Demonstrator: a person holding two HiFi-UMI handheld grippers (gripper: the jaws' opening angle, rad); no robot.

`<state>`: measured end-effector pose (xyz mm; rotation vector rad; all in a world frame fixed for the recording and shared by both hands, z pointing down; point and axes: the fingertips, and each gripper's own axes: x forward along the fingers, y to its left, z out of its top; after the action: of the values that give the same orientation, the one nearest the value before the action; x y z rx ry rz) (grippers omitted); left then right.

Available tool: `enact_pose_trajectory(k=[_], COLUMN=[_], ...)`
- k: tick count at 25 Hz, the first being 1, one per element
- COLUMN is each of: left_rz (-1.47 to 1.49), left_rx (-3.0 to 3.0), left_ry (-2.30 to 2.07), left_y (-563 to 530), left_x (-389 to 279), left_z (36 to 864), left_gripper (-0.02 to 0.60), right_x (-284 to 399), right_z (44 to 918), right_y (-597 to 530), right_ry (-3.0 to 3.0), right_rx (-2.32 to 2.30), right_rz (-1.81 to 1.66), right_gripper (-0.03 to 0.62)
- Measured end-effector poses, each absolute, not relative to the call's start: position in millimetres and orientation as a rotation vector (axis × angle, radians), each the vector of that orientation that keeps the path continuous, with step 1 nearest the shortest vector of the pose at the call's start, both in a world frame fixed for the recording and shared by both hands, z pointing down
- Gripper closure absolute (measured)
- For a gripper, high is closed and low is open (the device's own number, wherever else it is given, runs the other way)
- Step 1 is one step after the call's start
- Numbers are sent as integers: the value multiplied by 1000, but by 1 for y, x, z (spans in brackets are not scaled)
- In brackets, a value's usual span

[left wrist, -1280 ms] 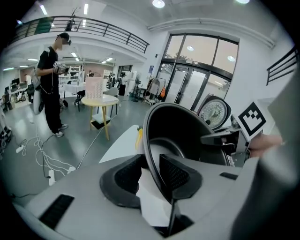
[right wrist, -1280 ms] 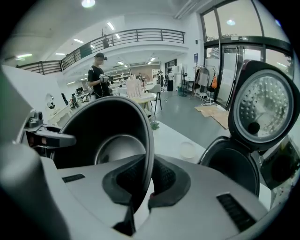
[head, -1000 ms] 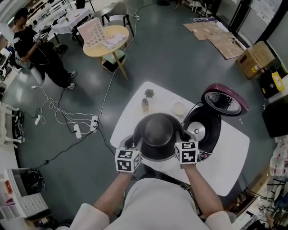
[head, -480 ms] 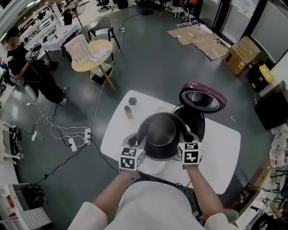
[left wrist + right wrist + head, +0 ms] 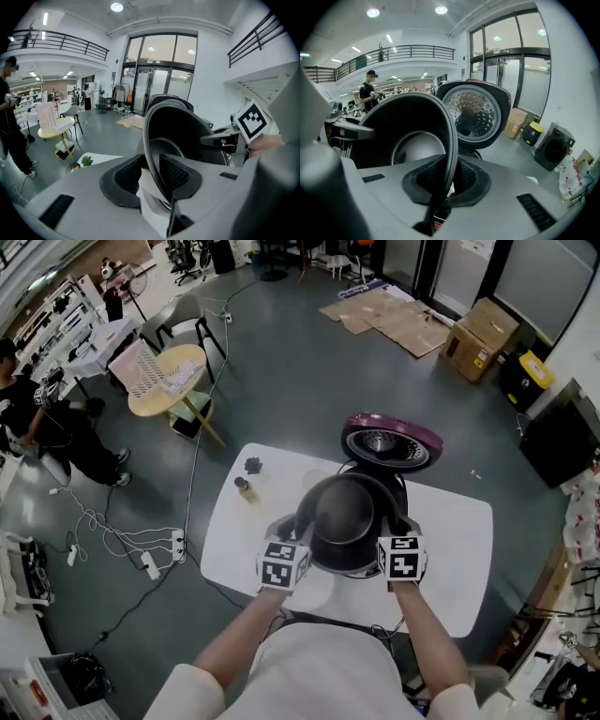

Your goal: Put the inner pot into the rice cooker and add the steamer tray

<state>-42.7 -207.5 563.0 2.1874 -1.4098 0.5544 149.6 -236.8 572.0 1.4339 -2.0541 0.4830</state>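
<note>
The dark inner pot hangs in the air between my two grippers, its mouth tilted toward me. My left gripper is shut on the pot's left rim, with one pad inside and one outside. My right gripper is shut on the right rim in the same way. The pot now covers the black body of the rice cooker. Behind it the cooker's maroon lid stands open, showing its perforated inner plate. I cannot make out a steamer tray.
The white table carries a small plant and a small bottle at its far left. On the floor beyond are a round wooden table, cables and cardboard boxes. A person stands far left.
Both grippers have carried the pot to the right and slightly up, from beside the cooker to over its body. Their grip on the rim is unchanged.
</note>
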Motion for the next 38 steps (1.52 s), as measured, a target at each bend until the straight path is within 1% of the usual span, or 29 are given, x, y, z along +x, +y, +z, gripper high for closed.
enact_pose_trajectory(k=[9, 16, 26, 28, 31, 38], left_rz=[667, 796, 1032, 1071, 1096, 1202], left_rx=[2247, 2250, 2178, 2165, 2137, 2097], left_ry=[-1313, -1239, -1142, -1144, -1164, -1159], left_y=[-244, -263, -274, -275, -279, -281], left_x=[7, 31, 43, 41, 36, 34], left_z=[581, 609, 664, 672, 684, 710], left_gripper=[453, 452, 449, 479, 483, 465], right_x=[201, 221, 230, 230, 228, 223], right_z=[593, 618, 665, 673, 684, 704], right_y=[-253, -262, -276, -277, -281, -291], right_ry=[-1984, -1929, -1868, -1865, -1864, -1820], right_rx=[1503, 1470, 1367, 1347, 1335, 1283], right_rz=[547, 582, 659, 660, 661, 660], right_gripper=[556, 543, 533, 531, 531, 537])
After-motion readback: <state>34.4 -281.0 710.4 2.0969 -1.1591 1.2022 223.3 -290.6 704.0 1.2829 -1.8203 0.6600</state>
